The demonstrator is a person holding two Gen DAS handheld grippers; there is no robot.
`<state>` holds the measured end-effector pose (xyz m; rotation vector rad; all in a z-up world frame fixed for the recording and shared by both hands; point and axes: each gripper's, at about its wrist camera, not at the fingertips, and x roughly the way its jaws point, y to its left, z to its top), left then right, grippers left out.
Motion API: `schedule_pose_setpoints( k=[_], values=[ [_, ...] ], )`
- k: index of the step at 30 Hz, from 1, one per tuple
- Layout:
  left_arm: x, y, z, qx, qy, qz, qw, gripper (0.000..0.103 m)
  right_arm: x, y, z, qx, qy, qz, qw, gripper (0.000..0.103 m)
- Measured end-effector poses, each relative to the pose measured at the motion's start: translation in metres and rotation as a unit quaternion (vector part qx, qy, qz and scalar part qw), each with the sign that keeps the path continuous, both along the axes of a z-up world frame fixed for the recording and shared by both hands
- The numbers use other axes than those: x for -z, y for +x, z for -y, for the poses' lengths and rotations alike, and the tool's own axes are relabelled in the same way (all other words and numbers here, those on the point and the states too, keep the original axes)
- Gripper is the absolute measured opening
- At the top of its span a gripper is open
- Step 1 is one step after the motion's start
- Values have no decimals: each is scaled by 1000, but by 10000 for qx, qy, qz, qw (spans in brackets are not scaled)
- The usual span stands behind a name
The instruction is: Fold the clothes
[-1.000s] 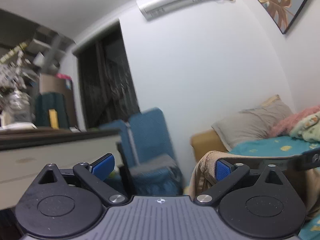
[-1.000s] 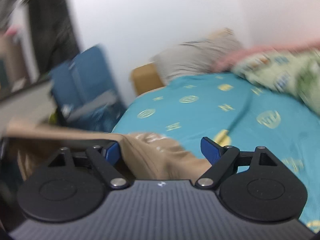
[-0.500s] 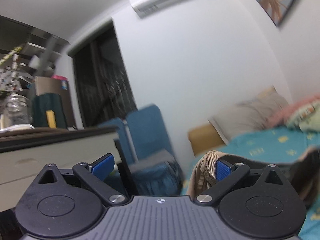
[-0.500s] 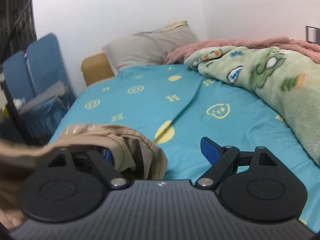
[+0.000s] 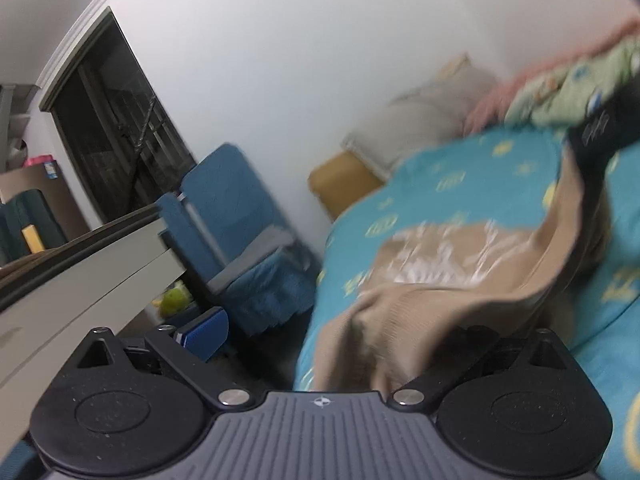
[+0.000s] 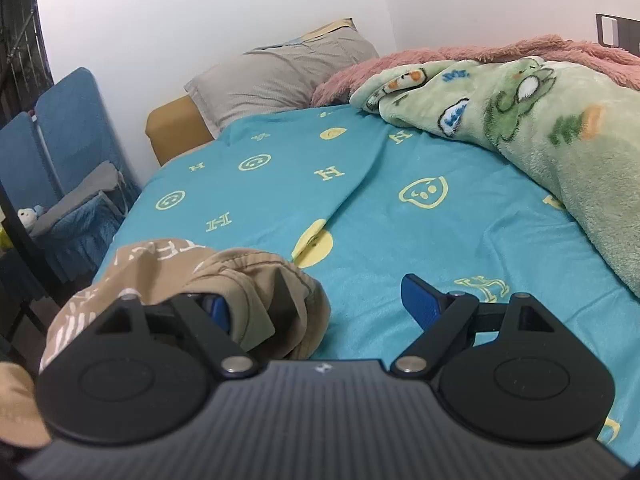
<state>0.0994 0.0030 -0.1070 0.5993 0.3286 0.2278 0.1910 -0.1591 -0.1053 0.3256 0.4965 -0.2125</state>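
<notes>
A tan garment with white print [image 5: 452, 256] lies on the teal bed sheet [image 5: 472, 168] near the bed's left edge. My left gripper [image 5: 320, 332] is open; the cloth drapes over its right finger and hides that pad, while the left blue pad [image 5: 204, 330] is bare. In the right wrist view the same garment [image 6: 224, 276] is bunched against the left finger of my right gripper [image 6: 320, 304], which is open, its right blue pad [image 6: 420, 302] free above the sheet [image 6: 360, 200]. The right gripper's dark body [image 5: 604, 128] shows blurred at the left wrist view's upper right.
A green cartoon blanket [image 6: 540, 128] and a pink fleece [image 6: 460, 50] cover the bed's right side. A grey pillow [image 6: 280, 72] lies at the head. Blue folding chairs [image 5: 236, 216] and a white desk [image 5: 80, 276] stand left of the bed.
Both grippers have dropped toward the bed with the garment. The cloth, held up before, now lies spread on the sheet. The left view has swung right and is blurred.
</notes>
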Motion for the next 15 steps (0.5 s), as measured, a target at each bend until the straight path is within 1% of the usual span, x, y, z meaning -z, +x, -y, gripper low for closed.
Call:
schedule_pose_setpoints(
  k=[1,3,6,7,8,10,12,14,15],
  values=[
    [3,4,-3,-159,63,-44,9998,101,1,0,0,7,-30,-7,10000,85],
    [-3,15,-20,-611,-59,-68,9981,101,7,2,0,23,-208,-149,9997,85],
    [-25,12,-48,-941,-788,54,9924,102,17,8,1,159,-457,-627,9969,85],
    [-32,10,-57,-1046,-1032,96,9891,102,18,7,4,211,-405,-655,9968,85],
    [-45,3,-64,-977,-1323,220,9861,103,15,3,8,243,-241,-554,9979,85],
    [-64,-11,-69,-864,-1600,501,9820,103,0,-8,13,317,9,-238,9992,85],
    [-88,-20,-69,-721,-1690,839,9794,103,-30,-21,12,395,-34,238,9989,85],
    [-118,-24,-75,-637,-1914,1175,9724,103,-64,-31,15,396,36,698,9968,85],
    [-137,-28,-77,-595,-1957,1277,9705,103,-82,-36,17,368,110,911,9951,85]
  ],
)
